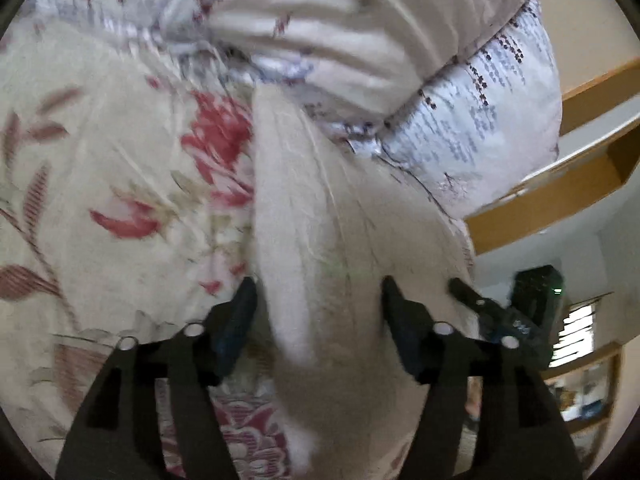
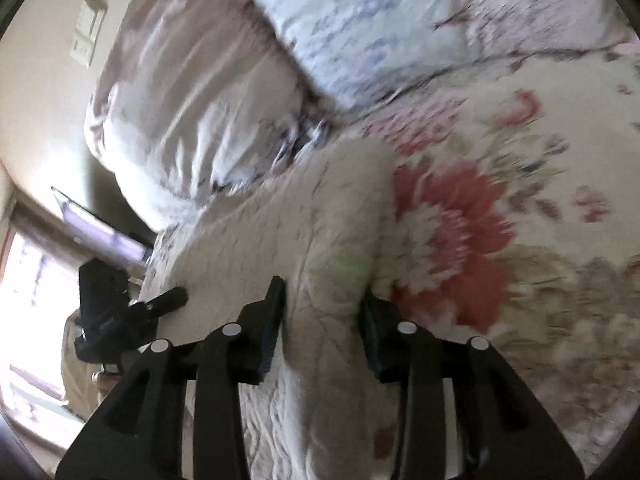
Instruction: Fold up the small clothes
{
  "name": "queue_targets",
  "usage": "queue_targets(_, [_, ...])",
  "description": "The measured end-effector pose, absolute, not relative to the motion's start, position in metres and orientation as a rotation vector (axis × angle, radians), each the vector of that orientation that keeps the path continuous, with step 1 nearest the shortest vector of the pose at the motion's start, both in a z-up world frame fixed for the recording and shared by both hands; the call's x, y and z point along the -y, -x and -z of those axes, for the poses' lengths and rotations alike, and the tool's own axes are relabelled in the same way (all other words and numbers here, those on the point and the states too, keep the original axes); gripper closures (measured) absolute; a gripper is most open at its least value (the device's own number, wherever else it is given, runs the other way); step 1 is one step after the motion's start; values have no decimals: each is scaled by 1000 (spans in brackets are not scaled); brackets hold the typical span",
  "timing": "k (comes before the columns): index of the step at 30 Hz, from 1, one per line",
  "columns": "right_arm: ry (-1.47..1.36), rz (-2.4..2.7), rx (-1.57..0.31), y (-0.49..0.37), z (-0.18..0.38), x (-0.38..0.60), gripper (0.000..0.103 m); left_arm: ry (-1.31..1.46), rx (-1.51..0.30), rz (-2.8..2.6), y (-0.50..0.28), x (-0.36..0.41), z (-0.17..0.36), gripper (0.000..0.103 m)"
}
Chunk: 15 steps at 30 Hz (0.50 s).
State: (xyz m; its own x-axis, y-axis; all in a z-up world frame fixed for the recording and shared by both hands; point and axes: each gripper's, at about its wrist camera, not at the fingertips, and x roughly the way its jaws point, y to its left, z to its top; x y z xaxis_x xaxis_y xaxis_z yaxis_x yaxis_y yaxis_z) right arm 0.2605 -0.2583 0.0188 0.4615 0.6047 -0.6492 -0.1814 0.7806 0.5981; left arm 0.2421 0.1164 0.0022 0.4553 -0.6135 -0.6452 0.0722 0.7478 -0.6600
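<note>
a cream garment [image 1: 304, 240] is lying on the flowered bedspread [image 1: 100, 168], just below the pillows [image 1: 360, 40]. the left gripper [image 1: 318, 304] and right gripper [image 2: 322, 304] are both hovering with jaws spread, each straddling a raised fold of it. it is looking soft, light and limp, likely sagging when lifted, so pinching an edge or corner is probably working best.
</note>
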Motion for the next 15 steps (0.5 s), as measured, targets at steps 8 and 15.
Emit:
queue_targets(8, [-396,-347,-969,-262,-9,252,85,374,-949,307,-240,-99,-14,26])
queue_targets(15, [-243,-324,-839,-225,-43,239,74,194,-839,239,-209,-87,-40,25])
